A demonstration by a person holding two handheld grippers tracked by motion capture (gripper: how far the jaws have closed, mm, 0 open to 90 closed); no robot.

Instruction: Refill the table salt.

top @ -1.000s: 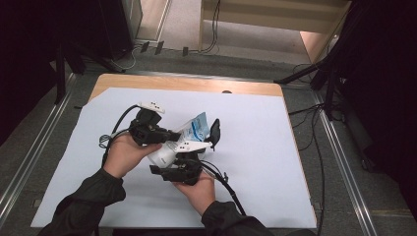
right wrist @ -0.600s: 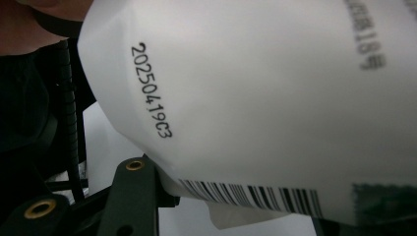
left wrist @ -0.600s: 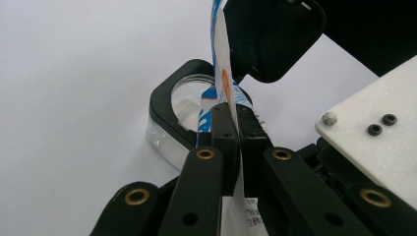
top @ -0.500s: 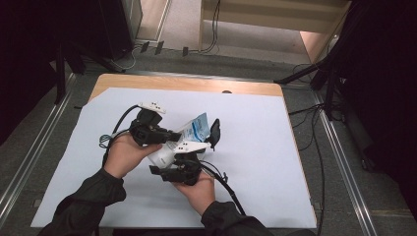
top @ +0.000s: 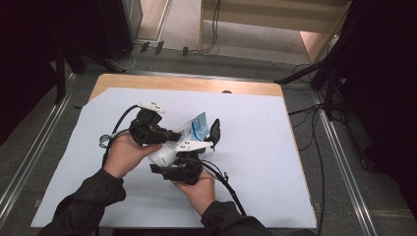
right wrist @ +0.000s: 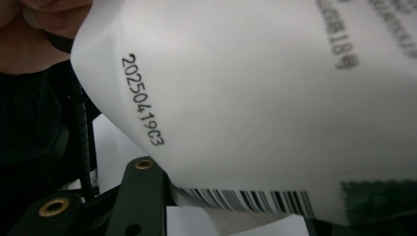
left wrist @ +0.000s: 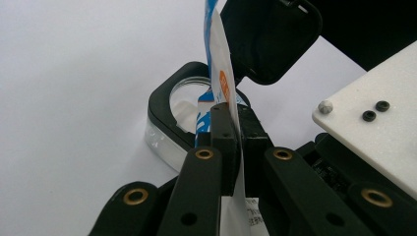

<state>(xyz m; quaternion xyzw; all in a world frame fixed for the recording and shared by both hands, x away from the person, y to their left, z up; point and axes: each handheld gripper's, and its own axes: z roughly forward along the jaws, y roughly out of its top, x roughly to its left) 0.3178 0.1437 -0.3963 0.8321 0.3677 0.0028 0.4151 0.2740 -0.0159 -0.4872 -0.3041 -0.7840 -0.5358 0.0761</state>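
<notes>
Item: white plastic pouch (top: 169,150) with a blue and orange printed upper part, flat and flexible. It is held above the middle of the table (top: 275,162), nearer its front edge than its back edge. In the high view the long axis is seen to run from lower left to upper right, with the blue end pointing toward the far right corner of the table. On the white back, seen in the right gripper view, a printed date code and a barcode are shown.

Left hand-held gripper (left wrist: 235,130): clenched on the pouch, its thin edge pinched between the two black pads. The left hand (top: 127,153) is brought in from the front left, the gripper pointing toward the right edge.

Right hand-held gripper (top: 183,156): held from below by the right hand (top: 196,189), palm up, directly under the pouch. Its jaws have just been closing; the pouch lies close over them, but whether the pads press on it cannot be told.

Beyond the pouch, in the left gripper view: a clear box (left wrist: 169,120) with a black rim and an open black hinged lid (left wrist: 268,39), resting on the table's white smooth cover. Dark sleeves are worn on both forearms.
</notes>
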